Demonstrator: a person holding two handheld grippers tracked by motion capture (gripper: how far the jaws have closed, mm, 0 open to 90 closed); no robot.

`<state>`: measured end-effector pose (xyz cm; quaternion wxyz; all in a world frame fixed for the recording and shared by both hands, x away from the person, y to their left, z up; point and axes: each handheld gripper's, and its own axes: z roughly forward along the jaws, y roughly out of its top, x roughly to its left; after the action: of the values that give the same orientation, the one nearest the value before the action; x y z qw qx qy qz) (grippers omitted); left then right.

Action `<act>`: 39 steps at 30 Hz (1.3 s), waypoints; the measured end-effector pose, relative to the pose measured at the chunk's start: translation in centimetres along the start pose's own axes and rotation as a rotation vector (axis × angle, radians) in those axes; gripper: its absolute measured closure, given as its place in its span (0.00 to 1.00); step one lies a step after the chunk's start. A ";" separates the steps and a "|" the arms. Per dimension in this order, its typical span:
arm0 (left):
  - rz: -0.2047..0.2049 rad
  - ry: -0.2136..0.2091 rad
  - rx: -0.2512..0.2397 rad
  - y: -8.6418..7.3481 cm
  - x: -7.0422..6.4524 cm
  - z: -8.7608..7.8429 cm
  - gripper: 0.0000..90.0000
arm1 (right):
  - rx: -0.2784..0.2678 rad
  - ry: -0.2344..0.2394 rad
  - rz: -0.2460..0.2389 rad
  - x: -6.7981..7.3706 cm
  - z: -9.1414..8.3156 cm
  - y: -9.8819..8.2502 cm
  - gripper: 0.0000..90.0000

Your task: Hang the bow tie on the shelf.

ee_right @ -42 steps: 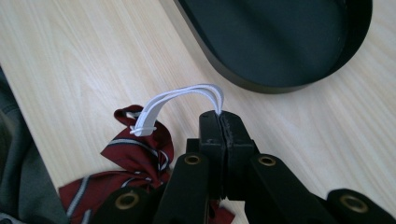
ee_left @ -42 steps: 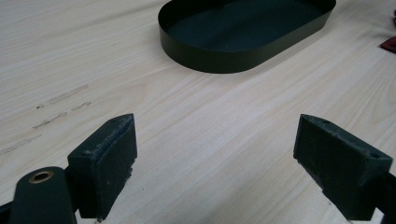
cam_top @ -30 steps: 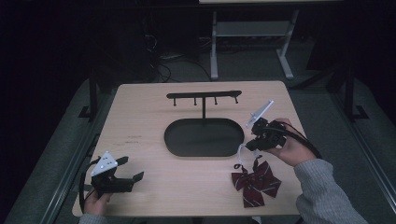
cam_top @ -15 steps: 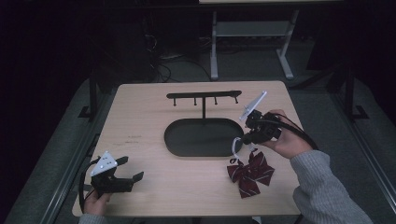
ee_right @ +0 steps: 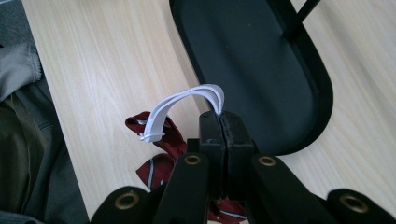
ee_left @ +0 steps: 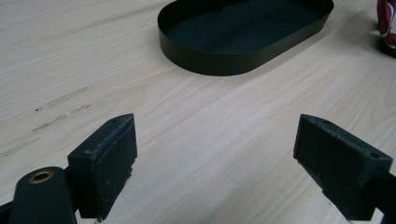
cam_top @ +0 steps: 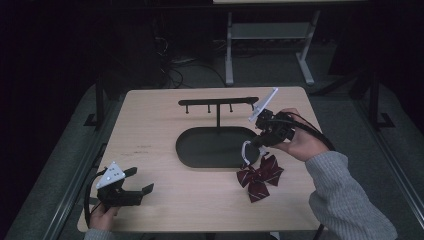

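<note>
A dark red striped bow tie (cam_top: pixel 260 176) lies at the right front of the wooden table, just past the black oval tray (cam_top: pixel 182 150). Its white strap (cam_top: pixel 245 150) loops up into my right gripper (cam_top: pixel 253 144), which is shut on it above the tray's right end. In the right gripper view the jaws (ee_right: pixel 225 122) meet on the strap (ee_right: pixel 182 100), with the bow tie (ee_right: pixel 161 135) below. My left gripper (cam_top: pixel 142 181) rests open at the front left corner, and nothing lies between its pads (ee_left: pixel 109 163).
A black bar with several small hooks (cam_top: pixel 218 102) stands on a post at the tray's far side. The tray (ee_left: pixel 205 60) holds nothing. A grey sleeve (cam_top: pixel 345 195) comes in from the lower right. Table legs and cables lie on the dark floor behind.
My right gripper has risen and shifted left toward the tray, drawing the bow tie along by its strap. The left gripper has stayed put.
</note>
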<state>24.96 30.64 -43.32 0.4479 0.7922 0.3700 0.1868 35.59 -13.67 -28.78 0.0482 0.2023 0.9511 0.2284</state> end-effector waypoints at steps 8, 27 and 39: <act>0.000 0.000 -0.001 0.0 0.0 0.0 0.15 | 0.006 -0.005 -0.019 -0.1 -0.6 1.7 0.98; 0.000 0.003 -0.002 0.0 0.1 -0.1 0.15 | 0.004 0.003 -0.028 -1.4 -1.0 4.7 0.98; -0.003 0.001 -0.005 0.0 0.2 -0.1 0.15 | 0.012 0.000 -0.025 -2.5 -1.2 6.0 0.98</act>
<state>24.98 30.82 -43.26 0.4499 0.7904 0.3710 0.1874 39.86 -10.28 -24.96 0.0496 0.1908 0.9548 0.2224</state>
